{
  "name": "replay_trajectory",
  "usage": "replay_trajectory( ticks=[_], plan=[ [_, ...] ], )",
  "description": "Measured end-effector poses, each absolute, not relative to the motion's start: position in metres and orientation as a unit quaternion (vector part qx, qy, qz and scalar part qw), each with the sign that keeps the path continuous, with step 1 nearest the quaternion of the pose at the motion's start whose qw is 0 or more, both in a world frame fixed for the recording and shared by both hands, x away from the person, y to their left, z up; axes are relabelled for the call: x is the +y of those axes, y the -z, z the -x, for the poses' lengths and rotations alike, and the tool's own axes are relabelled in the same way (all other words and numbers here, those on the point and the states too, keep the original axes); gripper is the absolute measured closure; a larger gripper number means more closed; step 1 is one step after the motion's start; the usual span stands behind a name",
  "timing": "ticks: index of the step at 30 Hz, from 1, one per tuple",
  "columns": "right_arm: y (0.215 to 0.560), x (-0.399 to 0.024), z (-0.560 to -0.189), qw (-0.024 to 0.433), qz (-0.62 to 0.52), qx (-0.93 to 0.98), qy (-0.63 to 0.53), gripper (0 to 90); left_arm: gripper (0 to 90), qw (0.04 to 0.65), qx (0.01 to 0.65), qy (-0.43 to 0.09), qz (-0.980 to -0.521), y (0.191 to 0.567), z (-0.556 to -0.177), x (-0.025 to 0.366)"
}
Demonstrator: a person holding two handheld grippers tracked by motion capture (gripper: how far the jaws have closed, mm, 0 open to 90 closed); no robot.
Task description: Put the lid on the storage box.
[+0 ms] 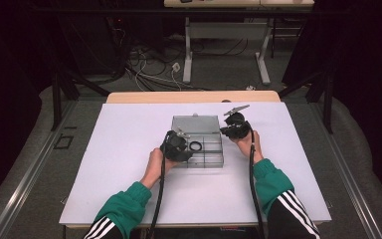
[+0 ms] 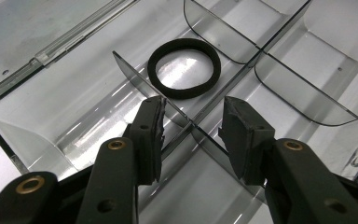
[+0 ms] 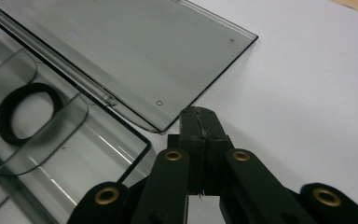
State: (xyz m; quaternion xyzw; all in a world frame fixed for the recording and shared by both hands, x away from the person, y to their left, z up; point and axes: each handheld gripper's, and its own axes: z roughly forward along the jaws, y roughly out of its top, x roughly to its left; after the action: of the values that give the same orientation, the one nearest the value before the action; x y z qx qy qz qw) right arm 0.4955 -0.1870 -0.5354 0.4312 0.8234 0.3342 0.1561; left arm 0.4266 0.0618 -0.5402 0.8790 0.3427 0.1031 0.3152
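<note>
The clear box (image 1: 199, 144) is seen open on the white table (image 1: 129, 164), lid (image 3: 135, 56) laid flat behind. One black ring (image 2: 184, 68) is already lying in a middle compartment, not touched by anything. The left gripper (image 2: 193, 128) is held part-open, w/ a thin divider (image 2: 140, 81) between the jaws, pads not pressing. The right gripper (image 3: 200, 128) is clenched on nothing, just beside the lid corner. Probably closing of the lid is left, approx. the last step.

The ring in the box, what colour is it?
Black. The ring shows best in the left gripper view.
</note>
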Motion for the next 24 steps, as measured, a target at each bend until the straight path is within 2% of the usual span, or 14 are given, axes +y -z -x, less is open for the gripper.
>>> replay_trajectory(
  ticks=[20, 24],
  plan=[
    [0.552, -0.182, -0.514, 0.129, -0.442, 0.827, -0.324, 90.0, 59.0, 0.316, 0.34, -0.108, -0.879, 0.54, -0.426, 0.062],
    [0.553, -0.181, -0.515, 0.135, -0.441, 0.824, -0.329, 90.0, 59.1, 0.319, 0.341, -0.109, -0.878, 0.541, -0.425, 0.062]
  ],
)
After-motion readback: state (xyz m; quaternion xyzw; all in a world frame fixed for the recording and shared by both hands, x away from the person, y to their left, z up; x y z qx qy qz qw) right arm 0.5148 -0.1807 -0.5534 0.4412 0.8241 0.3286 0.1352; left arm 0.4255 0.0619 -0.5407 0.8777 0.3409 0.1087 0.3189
